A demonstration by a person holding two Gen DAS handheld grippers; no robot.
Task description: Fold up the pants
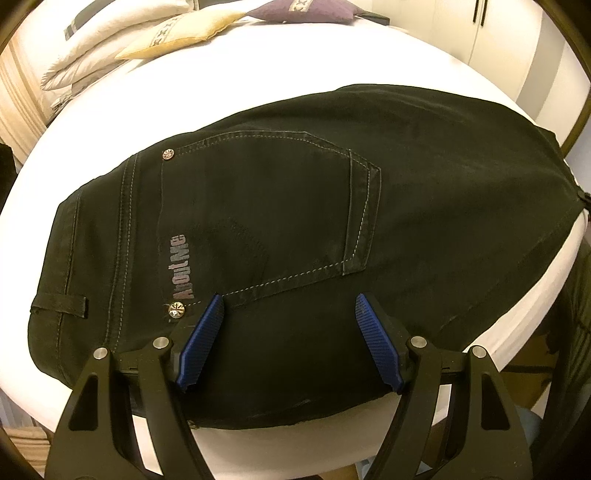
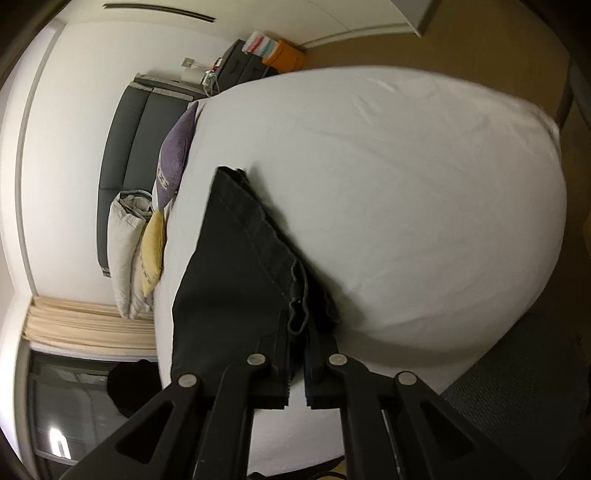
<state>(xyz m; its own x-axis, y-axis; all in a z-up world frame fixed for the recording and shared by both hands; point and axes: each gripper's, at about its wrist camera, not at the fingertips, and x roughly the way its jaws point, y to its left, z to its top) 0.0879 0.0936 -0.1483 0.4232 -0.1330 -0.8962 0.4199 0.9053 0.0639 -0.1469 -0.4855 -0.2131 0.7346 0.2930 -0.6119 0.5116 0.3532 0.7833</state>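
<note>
Black pants [image 1: 280, 206] lie flat on the white bed [image 1: 258, 74], back pocket up, with an "AboutMe" print [image 1: 181, 266] near the waistband at the left. My left gripper [image 1: 290, 301] hovers over the seat near the bed's front edge. It is open, its blue pads [image 1: 201, 343] spread wide with only flat cloth beneath. In the right wrist view the pants [image 2: 236, 266] run away from me in a folded strip. My right gripper [image 2: 297, 328] is shut on a bunched edge of the cloth [image 2: 299, 310] at their near end.
White pillows [image 1: 110, 33], a yellow cushion [image 1: 177, 40] and a purple cushion [image 1: 295, 11] lie at the head of the bed. A dark headboard [image 2: 125, 147] stands behind them. A mesh chair [image 2: 517, 369] is by the bed's edge. Broad white sheet [image 2: 424, 184] stretches beyond the pants.
</note>
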